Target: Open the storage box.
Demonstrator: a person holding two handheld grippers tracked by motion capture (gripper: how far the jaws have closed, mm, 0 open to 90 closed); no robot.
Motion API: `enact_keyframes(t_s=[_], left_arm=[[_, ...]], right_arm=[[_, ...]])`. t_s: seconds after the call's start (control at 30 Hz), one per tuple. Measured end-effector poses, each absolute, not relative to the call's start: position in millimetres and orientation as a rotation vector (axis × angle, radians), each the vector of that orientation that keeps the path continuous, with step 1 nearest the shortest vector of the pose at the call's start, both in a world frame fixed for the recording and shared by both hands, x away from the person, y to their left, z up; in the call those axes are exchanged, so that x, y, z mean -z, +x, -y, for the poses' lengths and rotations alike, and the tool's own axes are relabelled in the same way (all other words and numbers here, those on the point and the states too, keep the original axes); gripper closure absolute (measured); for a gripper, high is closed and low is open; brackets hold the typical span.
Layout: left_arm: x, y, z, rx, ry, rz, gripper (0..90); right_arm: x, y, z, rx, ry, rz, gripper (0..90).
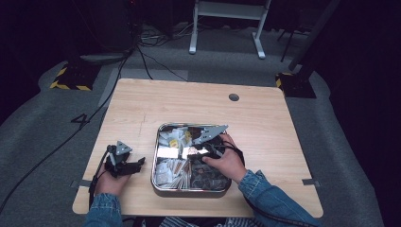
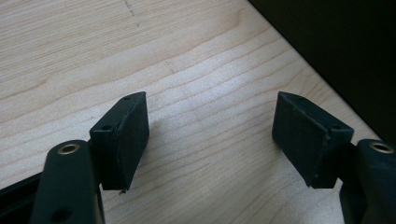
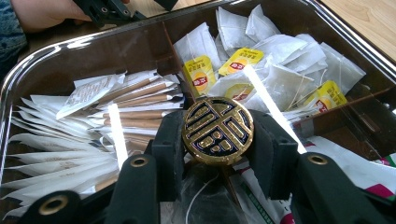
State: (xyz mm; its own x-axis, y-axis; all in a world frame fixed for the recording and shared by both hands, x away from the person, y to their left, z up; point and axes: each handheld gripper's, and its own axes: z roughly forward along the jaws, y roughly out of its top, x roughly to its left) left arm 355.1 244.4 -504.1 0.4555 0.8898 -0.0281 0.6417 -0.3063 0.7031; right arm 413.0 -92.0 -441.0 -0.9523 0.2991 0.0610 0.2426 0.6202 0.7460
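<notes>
A shiny metal box (image 1: 154, 165) with inner dividers stands on the wooden table (image 1: 265, 123), near its front edge. In the right gripper view, my right gripper (image 3: 217, 140) is shut on a round gold knob (image 3: 217, 126) with a dark pattern. The knob sits over the middle of the box (image 3: 28, 60). Bright glare streaks cross the contents, as if through a clear lid. My left gripper (image 1: 136, 164) rests on the table just left of the box. Its jaws stand wide open over bare wood (image 2: 210, 126), with nothing between them.
White tea bags with yellow tags (image 3: 280, 70) fill one compartment. Brown and white sachets (image 3: 130, 100) lie in another, and flat white packets (image 3: 51, 154) beside them. A dark grommet hole (image 1: 233, 97) marks the far tabletop. Grey floor and cables surround the table.
</notes>
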Motion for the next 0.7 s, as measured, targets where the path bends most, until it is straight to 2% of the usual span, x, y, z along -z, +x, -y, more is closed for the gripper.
enact_keyframes(t_s=[0.4,0.7], left_arm=[[504,355,-244,-0.489,2.055,-1.273,27.8],[504,355,-245,-0.489,2.057,-1.271,27.8]], right_arm=[[440,412,92,-1.265,0.466,-2.753,58.7],[423,410,93,-1.294,0.442,-2.742,58.7]])
